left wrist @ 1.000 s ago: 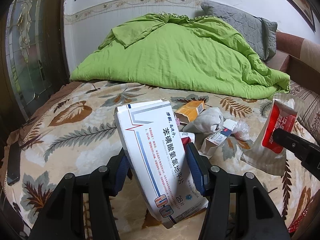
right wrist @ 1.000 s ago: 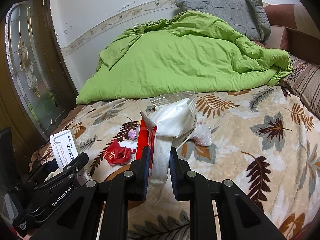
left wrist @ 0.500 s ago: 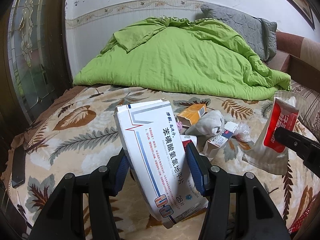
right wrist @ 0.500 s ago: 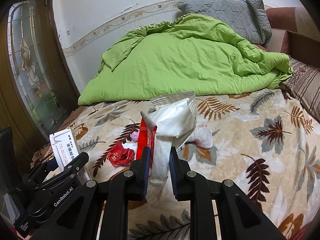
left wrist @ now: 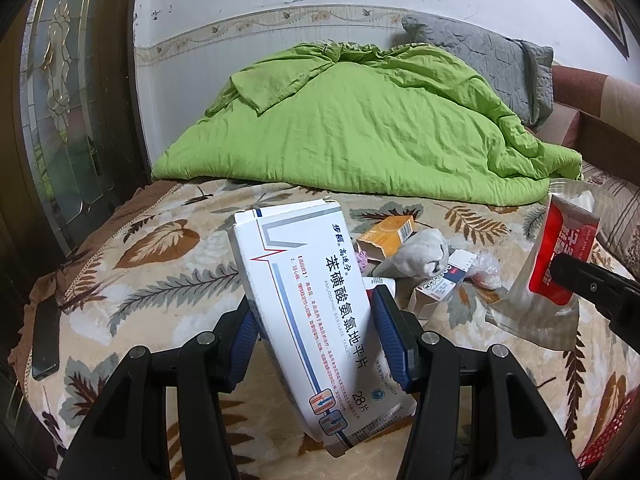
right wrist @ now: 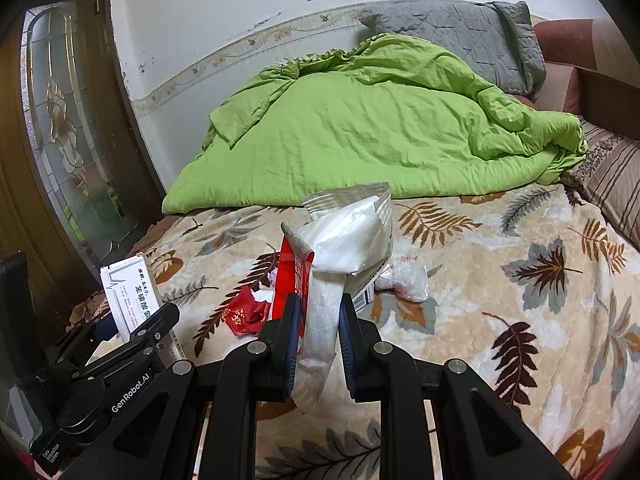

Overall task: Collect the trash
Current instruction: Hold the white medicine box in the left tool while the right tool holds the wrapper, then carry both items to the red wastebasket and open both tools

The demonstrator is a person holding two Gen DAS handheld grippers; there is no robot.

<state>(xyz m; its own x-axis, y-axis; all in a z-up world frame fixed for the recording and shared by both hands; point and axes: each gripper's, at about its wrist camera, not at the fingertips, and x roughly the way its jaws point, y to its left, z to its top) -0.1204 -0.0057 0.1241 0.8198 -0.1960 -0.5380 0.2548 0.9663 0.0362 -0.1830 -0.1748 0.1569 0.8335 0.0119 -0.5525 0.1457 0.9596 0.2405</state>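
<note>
The left gripper [left wrist: 314, 320] is clamped on a white medicine box [left wrist: 308, 304], its blue pads pressing the box's two long sides. The box stands tilted, its top leaning toward eleven o'clock and its lower end hanging below the jaws, which suggests it was pinched at mid-length to carry it rather than to set it down. The right gripper [right wrist: 318, 332] is closed on a red-and-white plastic packet [right wrist: 340, 256]; the crumpled packet rises above the fingers toward twelve o'clock, gripped low so the bulk stays clear of the bed.

Both hands look full, so the likely next step is taking these two pieces to wherever the trash goes; no bin is clearly visible.

More trash lies on the leaf-patterned blanket [left wrist: 120, 280]. From the left gripper, at about one o'clock, sit an orange carton [left wrist: 386, 235], a grey wad [left wrist: 420, 254], a small box [left wrist: 438, 290] and a clear bag [left wrist: 486, 270], bunched close together. From the right gripper, a red wrapper [right wrist: 246, 314] lies at ten o'clock. A green quilt [left wrist: 360, 128] is heaped beyond.
</note>
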